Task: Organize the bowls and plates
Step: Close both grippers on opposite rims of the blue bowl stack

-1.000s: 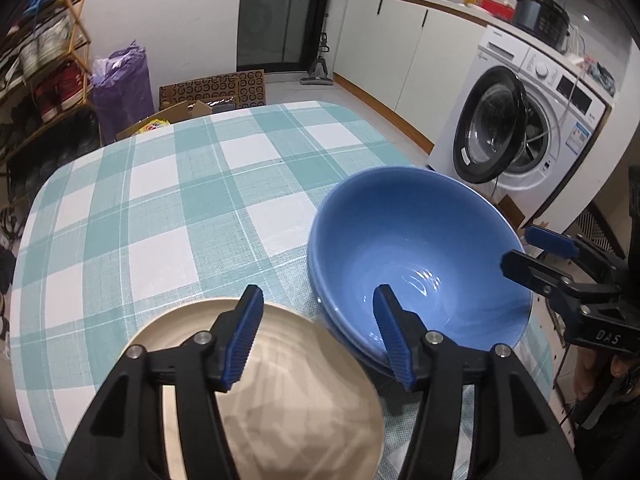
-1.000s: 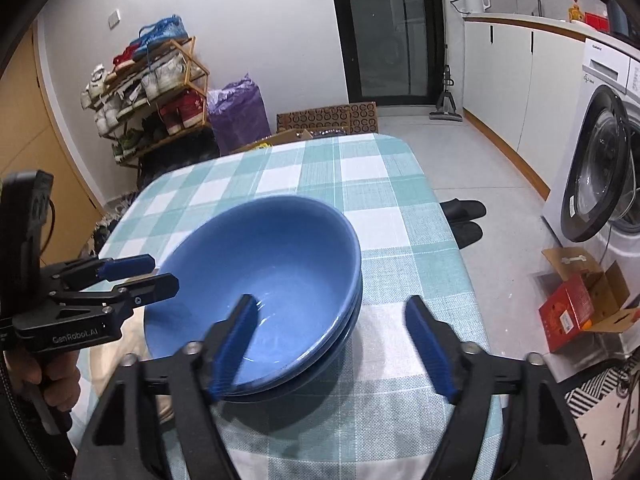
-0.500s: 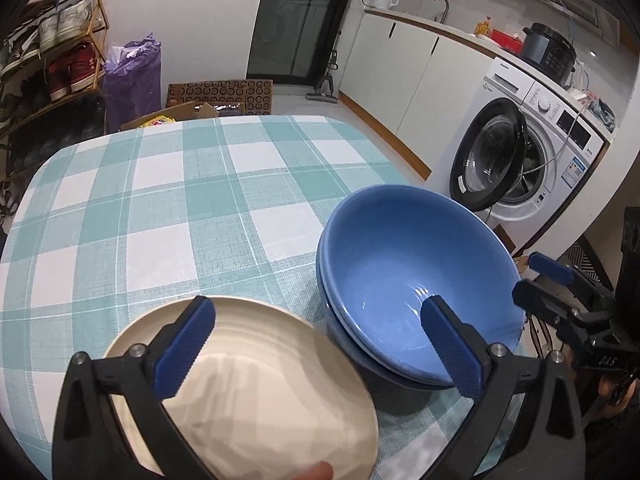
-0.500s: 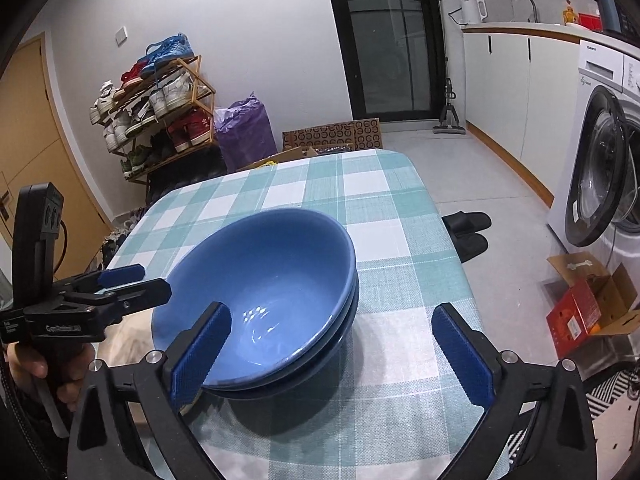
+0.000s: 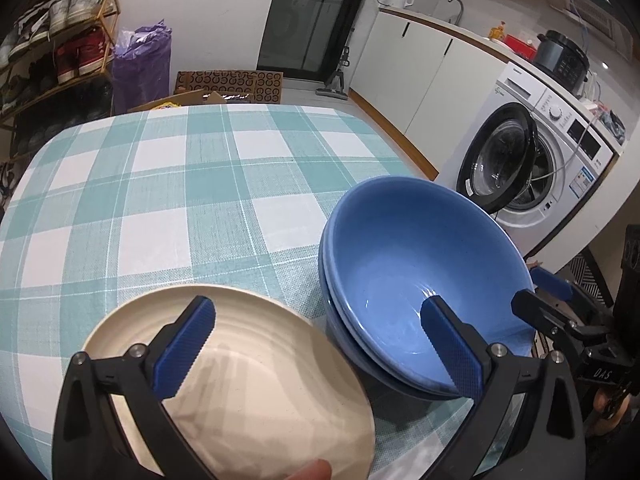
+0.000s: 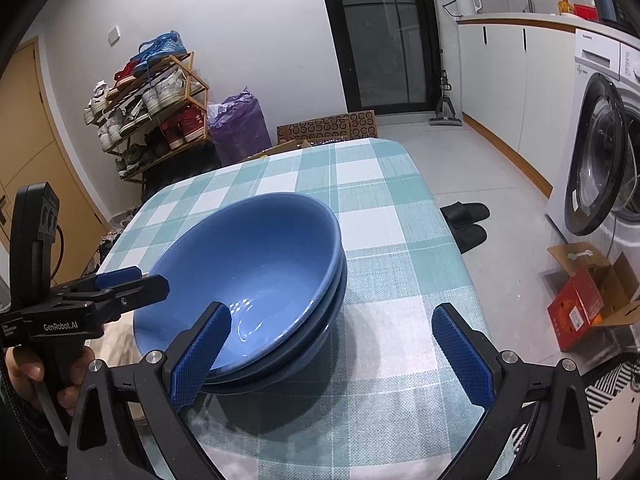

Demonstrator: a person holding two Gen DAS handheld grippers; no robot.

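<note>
Left claw (image 5: 318, 344): jaws spread wide and empty, hovering above the gap where the cream plate (image 5: 248, 392) meets the blue bowls (image 5: 416, 280). Right claw (image 6: 330, 354): likewise wide and empty, its left pad over the near rim of the bowls (image 6: 256, 276), its right pad over bare cloth.

Location: plate and bowls rest on the checked worktop (image 5: 160, 200), close beside each other at its near end; the bowls sit near the right-hand edge, above the open floor.

Risks, as judged: a claw closing on the bowls' rim may catch only the upper bowl, tilting it in the lower one. A sideways nudge could slide the nested pair toward the edge. The glazed rim may slip between the pads. The two claws work close together and could collide.

Count: two blue bowls, nested; one cream plate; two claws.
</note>
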